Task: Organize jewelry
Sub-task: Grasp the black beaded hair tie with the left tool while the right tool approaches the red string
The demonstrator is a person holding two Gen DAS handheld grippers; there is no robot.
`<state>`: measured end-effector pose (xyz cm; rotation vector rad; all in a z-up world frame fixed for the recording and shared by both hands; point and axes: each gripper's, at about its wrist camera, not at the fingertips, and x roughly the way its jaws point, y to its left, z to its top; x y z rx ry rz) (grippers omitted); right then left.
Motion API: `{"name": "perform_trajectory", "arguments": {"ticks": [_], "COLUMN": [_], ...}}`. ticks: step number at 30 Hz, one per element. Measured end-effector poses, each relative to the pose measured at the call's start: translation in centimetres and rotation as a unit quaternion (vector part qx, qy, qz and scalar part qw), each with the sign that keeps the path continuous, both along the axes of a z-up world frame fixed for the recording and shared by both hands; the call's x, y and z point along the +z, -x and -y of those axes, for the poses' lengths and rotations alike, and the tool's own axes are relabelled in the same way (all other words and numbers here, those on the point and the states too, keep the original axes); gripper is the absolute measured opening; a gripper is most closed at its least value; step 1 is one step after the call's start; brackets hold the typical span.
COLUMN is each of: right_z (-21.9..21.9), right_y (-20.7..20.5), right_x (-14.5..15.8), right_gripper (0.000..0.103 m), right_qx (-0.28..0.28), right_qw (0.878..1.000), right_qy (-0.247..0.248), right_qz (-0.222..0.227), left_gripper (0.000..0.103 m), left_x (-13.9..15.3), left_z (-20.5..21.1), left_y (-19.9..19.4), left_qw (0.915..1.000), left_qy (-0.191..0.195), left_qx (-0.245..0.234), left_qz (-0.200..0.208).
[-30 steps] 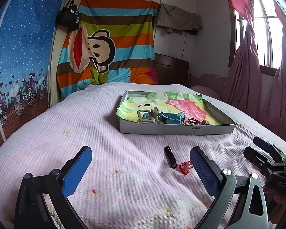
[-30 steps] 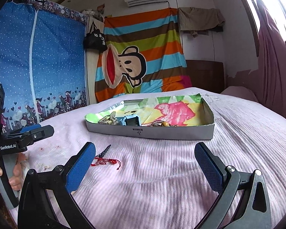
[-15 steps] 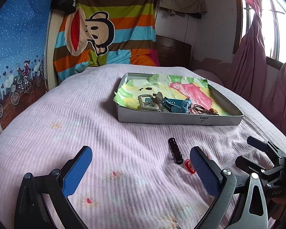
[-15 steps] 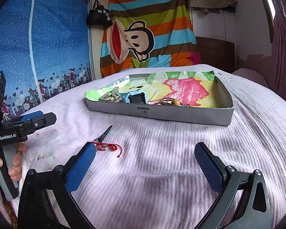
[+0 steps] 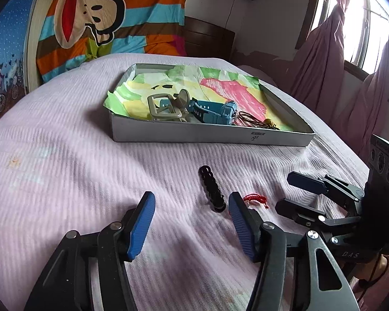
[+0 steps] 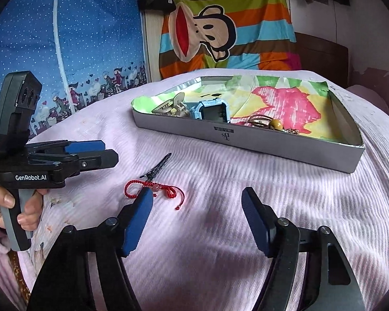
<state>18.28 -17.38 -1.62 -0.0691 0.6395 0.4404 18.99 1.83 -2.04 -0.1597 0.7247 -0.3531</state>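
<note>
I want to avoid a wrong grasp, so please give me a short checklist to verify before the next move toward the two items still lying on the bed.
1. Black hair clip free on the bedsheet, nothing on it: ok.
2. Red string bracelet free: not ok, the right gripper has one jaw tip over part of it.
3. Left gripper empty, jaws closing: ok.
4. Right gripper empty, jaws closing: ok.
5. Clip centred between the left jaws: not ok, it lies near the right-hand jaw.
6. Free space in the tray: ok, the far part is bare.
</note>
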Motion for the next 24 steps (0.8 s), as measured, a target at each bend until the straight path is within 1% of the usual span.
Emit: {"name": "perform_trajectory", "arguments": {"ticks": [3,5,8,10,12,14,15,17,20,24], "right_z": [-0.6,-1.1,-1.7,-2.1,-2.3,-2.6,-2.6,-2.6,-2.4,-1.2], "right_y": [-0.5,-0.9,-1.5,-1.9,-1.9,-2.1,-2.2,-2.4,-2.1,-1.7], "right_x": [-0.2,-0.5,-1.0,-1.3,-1.5,-1.6,-1.7,-1.8,-1.7,-1.5], "right_gripper": [0.052,0.041,0.032,0.032,0.029,0.020,0.017,0.008,0.007,0.007], "right_qx": [0.012,0.019,0.030,0.037,0.043,0.046,0.047,0.050,0.045,0.015], "right_qw": [1.000,1.000,0.999,0.998,0.998,0.998,0.998,0.998,0.998,0.999], "right_qy": [0.005,0.009,0.015,0.018,0.018,0.017,0.015,0.012,0.010,0.000], "right_qz": [-0.006,-0.013,-0.027,-0.036,-0.040,-0.044,-0.046,-0.048,-0.039,-0.028], "left_gripper": [0.048,0.045,0.042,0.042,0.038,0.037,0.036,0.036,0.034,0.030], "left_x": [-0.5,-0.7,-1.0,-1.1,-1.2,-1.3,-1.3,-1.3,-1.4,-1.5], "left_z": [0.3,0.4,0.5,0.5,0.6,0.8,0.8,0.9,1.2,1.9], "left_y": [-0.6,-0.9,-1.3,-1.5,-1.8,-2.0,-2.0,-2.2,-2.4,-2.7], "left_qw": [0.9998,0.9995,0.9990,0.9988,0.9986,0.9983,0.9982,0.9980,0.9976,0.9972], "left_qy": [0.009,0.016,0.026,0.028,0.031,0.033,0.034,0.036,0.036,0.025], "left_qx": [-0.011,-0.017,-0.021,-0.021,-0.023,-0.027,-0.028,-0.031,-0.036,-0.045], "left_qz": [-0.014,-0.021,-0.030,-0.033,-0.036,-0.039,-0.040,-0.043,-0.047,-0.054]}}
